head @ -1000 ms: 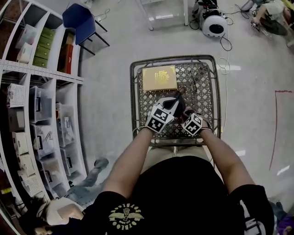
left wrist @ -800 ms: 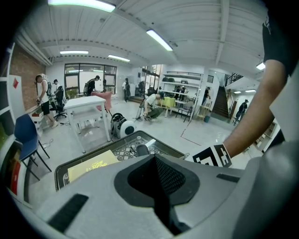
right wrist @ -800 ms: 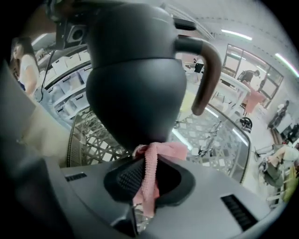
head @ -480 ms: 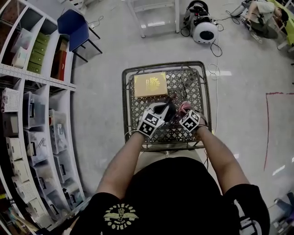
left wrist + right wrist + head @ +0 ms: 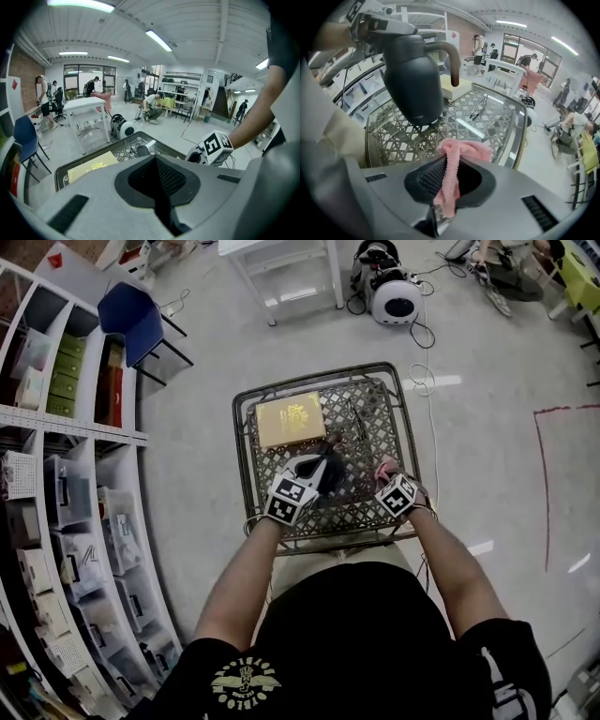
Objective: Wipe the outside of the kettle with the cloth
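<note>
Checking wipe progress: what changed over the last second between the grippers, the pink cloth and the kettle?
The right gripper, shut on the pink cloth, moved sideways away from the kettle toward the wire table's right rim, opening a gap. Nothing was grasped or released. Unchanged: the left gripper at the kettle's top, and the yellow box behind it.

I see a robotics lab: tall white shelves (image 5: 70, 420) of clear plastic bins (image 5: 122, 542) along the left edge, a round white robot (image 5: 396, 306) standing at top centre.
</note>
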